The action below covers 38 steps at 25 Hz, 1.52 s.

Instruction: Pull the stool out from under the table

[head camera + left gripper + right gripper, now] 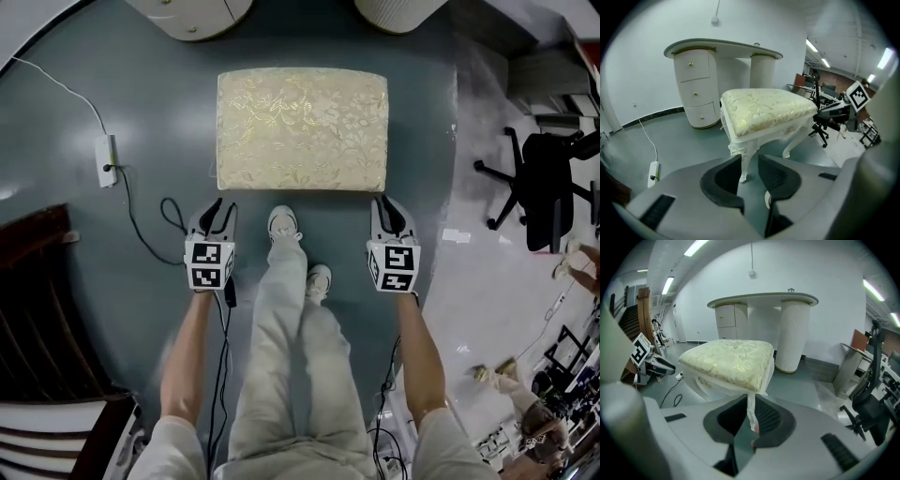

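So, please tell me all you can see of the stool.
The stool has a rectangular cream cushion with gold floral pattern on a white carved frame with curved legs. It stands upright on the grey floor, clear of the table, just ahead of the person's shoes.

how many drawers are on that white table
3, stacked in one column under the table: top drawer, middle drawer, bottom drawer. The stool may hide more.

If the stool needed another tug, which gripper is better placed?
Right, marginally: the right gripper has a stool leg centred between its jaws; the left gripper has the other leg off-centre.
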Motion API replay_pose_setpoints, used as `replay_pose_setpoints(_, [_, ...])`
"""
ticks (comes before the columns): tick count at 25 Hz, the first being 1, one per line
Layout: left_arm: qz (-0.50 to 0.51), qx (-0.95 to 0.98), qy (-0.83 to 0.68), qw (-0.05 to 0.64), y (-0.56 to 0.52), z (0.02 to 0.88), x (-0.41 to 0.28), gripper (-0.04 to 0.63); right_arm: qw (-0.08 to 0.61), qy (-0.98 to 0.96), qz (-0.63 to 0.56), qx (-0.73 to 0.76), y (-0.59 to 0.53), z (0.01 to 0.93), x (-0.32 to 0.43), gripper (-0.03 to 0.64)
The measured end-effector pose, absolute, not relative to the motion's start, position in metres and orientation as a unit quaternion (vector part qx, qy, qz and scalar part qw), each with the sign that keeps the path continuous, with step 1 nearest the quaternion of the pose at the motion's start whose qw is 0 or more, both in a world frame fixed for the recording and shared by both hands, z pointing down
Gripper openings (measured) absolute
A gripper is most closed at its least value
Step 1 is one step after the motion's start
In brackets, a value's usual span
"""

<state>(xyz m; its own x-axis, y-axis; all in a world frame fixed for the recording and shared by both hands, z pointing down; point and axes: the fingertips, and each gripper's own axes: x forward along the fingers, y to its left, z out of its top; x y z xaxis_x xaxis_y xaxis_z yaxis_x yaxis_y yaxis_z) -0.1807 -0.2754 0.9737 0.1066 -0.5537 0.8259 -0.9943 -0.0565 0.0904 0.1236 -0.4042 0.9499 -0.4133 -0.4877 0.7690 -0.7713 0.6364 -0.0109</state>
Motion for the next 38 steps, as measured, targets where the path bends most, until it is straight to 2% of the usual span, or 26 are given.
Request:
replay_pose_setpoints(4, [0.285, 0.666, -0.597, 0.345, -0.284, 0.922, -0.173, 0.042, 0.373, -0.824, 0.174, 0.388, -0.408, 0.907, 0.122, 0.0])
replay_pose_setpoints(7, [0.264, 0.675, -0.596, 0.346, -0.295, 0.881, -0.166, 0.021, 0.366, -0.828, 0.165, 0.392, -0.414, 0.871, 0.121, -0.003])
replay_pose_setpoints(13, [0.235, 0.684, -0.6, 0.341, -0.324, 0.79, -0.159, 0.012, 0.349, -0.835, 0.163, 0.392, -0.427, 0.784, 0.116, -0.003])
replay_pose_setpoints(25, [0.196, 0.719, -0.608, 0.275, -0.384, 0.585, -0.137, 0.011, 0.297, -0.852, 0.139, 0.408, -0.457, 0.601, 0.116, -0.003])
replay_pose_setpoints(38, [0.169, 0.721, -0.633, 0.225, -0.369, 0.424, -0.119, 0.011, 0.25, -0.864, 0.107, 0.425, -0.447, 0.444, 0.146, -0.003])
